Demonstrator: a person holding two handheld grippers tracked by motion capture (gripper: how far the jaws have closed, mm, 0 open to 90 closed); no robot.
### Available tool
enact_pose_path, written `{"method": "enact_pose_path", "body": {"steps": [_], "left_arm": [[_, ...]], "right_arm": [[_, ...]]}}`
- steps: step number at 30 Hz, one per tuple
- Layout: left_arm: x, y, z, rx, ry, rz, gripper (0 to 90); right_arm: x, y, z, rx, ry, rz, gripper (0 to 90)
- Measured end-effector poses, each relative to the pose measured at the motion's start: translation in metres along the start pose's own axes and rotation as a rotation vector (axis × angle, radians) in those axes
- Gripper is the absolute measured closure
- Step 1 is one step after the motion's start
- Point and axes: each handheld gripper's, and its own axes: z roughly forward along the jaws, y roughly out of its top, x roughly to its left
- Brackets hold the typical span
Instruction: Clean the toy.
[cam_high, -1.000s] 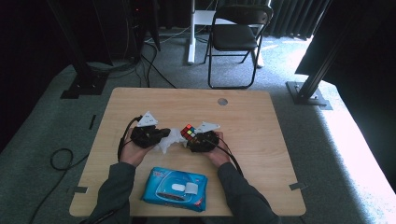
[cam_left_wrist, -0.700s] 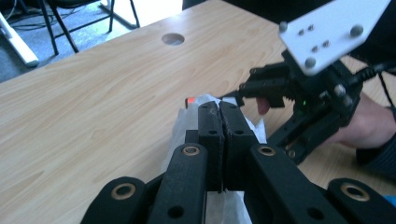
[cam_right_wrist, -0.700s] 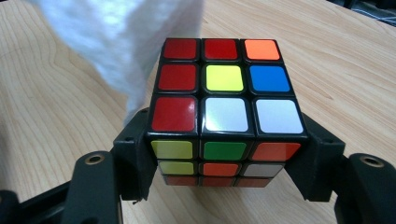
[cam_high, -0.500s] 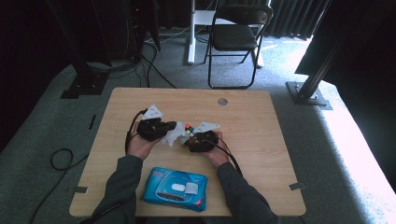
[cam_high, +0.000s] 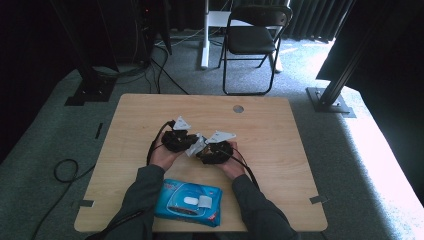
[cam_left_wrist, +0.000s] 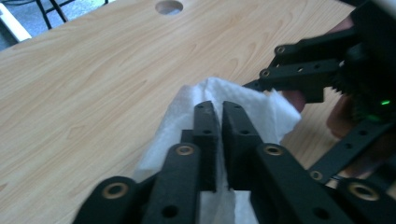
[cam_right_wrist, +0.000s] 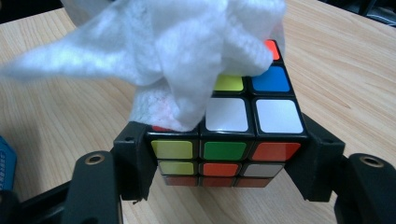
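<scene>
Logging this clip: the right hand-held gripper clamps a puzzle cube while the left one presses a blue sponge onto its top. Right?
One thing is wrong: it's a white wipe, not a blue sponge. The right gripper view shows it draped on the puzzle cube; the left hand-held gripper pinches it.

Quick count: one light wooden table (cam_high: 280, 130), one scrambled multicoloured puzzle cube (cam_right_wrist: 226, 135), one crumpled white wipe (cam_right_wrist: 173, 56), one blue plastic pack of wet wipes (cam_high: 188, 202), two black two-jaw grippers (left (cam_high: 192, 143), right (cam_high: 202, 149)), and one black folding chair (cam_high: 252, 42) behind the table.
</scene>
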Motion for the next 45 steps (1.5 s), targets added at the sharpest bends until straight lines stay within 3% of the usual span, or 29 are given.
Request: {"method": "enact_pose_path", "body": {"steps": [4, 15, 20, 23, 30, 40, 45], "left_arm": [[-0.003, -0.002, 0.004, 0.010, -0.003, 0.019, 79.0], [0.000, -0.003, 0.006, -0.009, -0.040, 0.000, 73.1], [-0.001, -0.002, 0.007, -0.019, -0.035, 0.000, 66.7], [-0.002, -0.003, 0.007, -0.025, -0.018, 0.007, 69.3], [-0.001, -0.003, 0.006, -0.035, 0.014, 0.012, 84.5], [0.006, 0.000, 0.006, -0.036, 0.041, -0.021, 86.6], [0.009, 0.002, 0.009, -0.028, 0.075, -0.038, 86.6]], "right_arm": [[0.000, 0.000, 0.000, 0.008, 0.009, 0.003, 34.4], [-0.002, 0.000, -0.001, 0.017, 0.015, 0.005, 34.4], [0.000, 0.001, -0.002, 0.015, 0.017, -0.008, 34.4], [0.000, 0.002, -0.002, 0.016, 0.015, -0.011, 34.4], [0.001, 0.003, -0.004, 0.011, 0.019, -0.016, 34.4], [0.004, 0.004, -0.004, 0.007, 0.031, -0.030, 34.4], [0.006, 0.004, -0.003, 0.006, 0.045, -0.037, 34.4]]}}
